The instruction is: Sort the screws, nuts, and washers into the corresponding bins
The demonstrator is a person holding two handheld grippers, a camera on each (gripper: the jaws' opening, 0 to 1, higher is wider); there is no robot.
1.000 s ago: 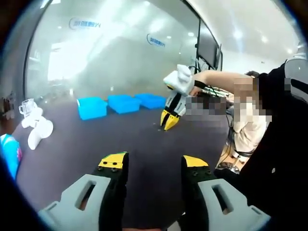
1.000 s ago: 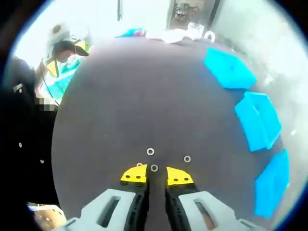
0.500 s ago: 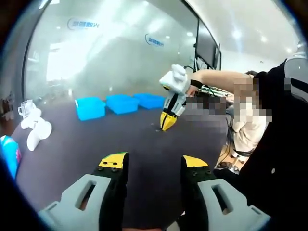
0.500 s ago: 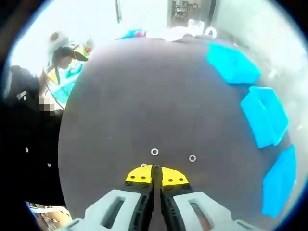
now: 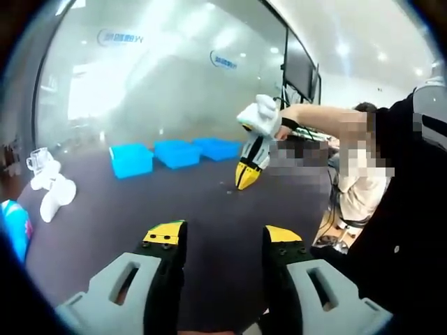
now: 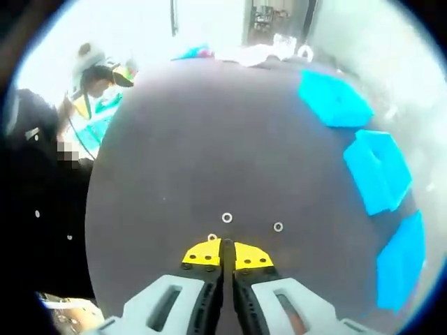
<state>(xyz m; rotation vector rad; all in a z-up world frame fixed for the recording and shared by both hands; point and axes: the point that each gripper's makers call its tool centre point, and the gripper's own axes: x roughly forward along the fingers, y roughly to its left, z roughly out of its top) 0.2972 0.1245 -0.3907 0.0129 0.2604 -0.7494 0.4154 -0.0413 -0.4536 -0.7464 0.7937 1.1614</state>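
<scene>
On the left of the right gripper view, at the near middle of the dark matte table (image 6: 209, 125), a small washer (image 6: 212, 237) lies flat just off the left tip of the right gripper (image 6: 226, 246), partly hidden by it. The jaws are pressed together with no gap showing; whether they pinch a washer between the tips I cannot tell. A second washer (image 6: 227, 218) lies just beyond the tips, a little further out on the table, and a third washer (image 6: 278, 227) sits to the right of the tips, apart from them. These are thin metal rings, flat, with no long axis, so any approach angle serves. To the far right three blue plastic bins (image 6: 378, 170) stand in a row along the table edge, well apart from the washers, so the coming carry probably runs rightward and away. In the left gripper view, the left gripper (image 5: 221, 235) hangs with its jaws spread and nothing between them, far from the washers; the right gripper is clearly the nearer one.
</scene>
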